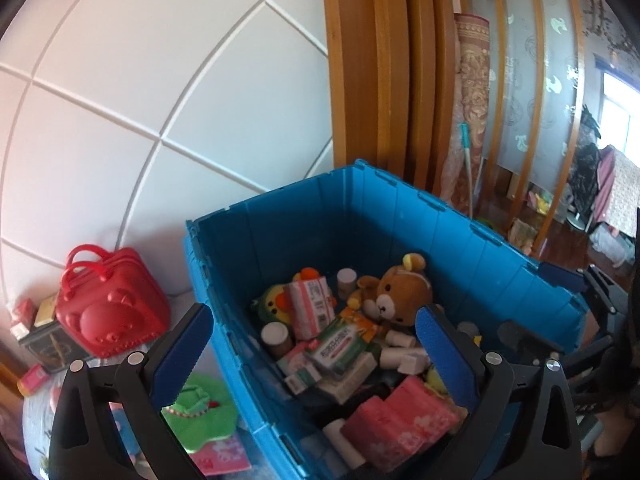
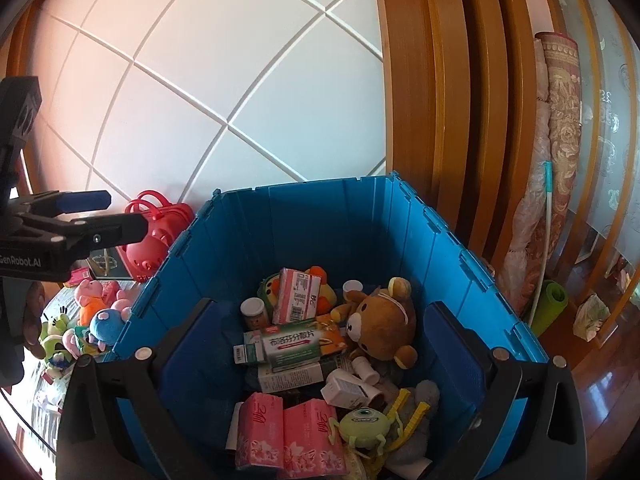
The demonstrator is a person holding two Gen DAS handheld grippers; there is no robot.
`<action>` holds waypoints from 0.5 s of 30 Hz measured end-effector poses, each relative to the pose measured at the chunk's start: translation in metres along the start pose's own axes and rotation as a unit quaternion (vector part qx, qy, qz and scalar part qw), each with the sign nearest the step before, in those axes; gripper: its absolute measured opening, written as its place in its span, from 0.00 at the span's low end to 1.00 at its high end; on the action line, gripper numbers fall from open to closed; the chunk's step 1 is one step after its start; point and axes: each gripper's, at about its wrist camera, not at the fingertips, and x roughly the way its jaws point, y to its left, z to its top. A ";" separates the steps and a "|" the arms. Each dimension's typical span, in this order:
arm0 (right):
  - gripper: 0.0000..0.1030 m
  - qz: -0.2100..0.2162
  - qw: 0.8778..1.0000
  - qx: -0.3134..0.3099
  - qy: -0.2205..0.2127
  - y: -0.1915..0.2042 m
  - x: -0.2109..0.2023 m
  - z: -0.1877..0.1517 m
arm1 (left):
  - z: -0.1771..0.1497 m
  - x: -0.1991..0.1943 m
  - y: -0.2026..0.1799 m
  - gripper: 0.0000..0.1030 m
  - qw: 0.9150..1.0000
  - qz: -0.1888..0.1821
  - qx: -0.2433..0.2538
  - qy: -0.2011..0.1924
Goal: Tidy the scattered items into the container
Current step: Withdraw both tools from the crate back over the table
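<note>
A blue crate (image 1: 400, 216) (image 2: 320, 208) holds a brown bear plush (image 1: 404, 292) (image 2: 384, 320), a green medicine box (image 2: 292, 342), pink tissue packs (image 2: 288, 440), small bottles and a green one-eyed plush (image 2: 364, 426). My right gripper (image 2: 320, 340) is open over this pile, with nothing pressed between its pads. My left gripper (image 1: 316, 344) (image 2: 126, 212) is also open and empty. It straddles the crate's left wall, one finger outside and one inside. Beside the crate lie pink pig plushes (image 2: 96, 304) and a green plush (image 1: 200, 408).
A red bear-shaped case (image 1: 108, 312) (image 2: 160, 232) stands left of the crate on dark boxes. The white panelled wall (image 1: 160, 80) is behind. A wooden frame (image 2: 440, 100), a rolled rug (image 2: 560, 140) and a green mat roll (image 2: 552, 308) stand at the right by the wood floor.
</note>
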 end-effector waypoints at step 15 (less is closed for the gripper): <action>1.00 0.068 0.996 -0.063 -0.012 0.098 -0.031 0.006 | -0.097 -0.061 0.119 1.00 0.991 0.096 -0.093 0.023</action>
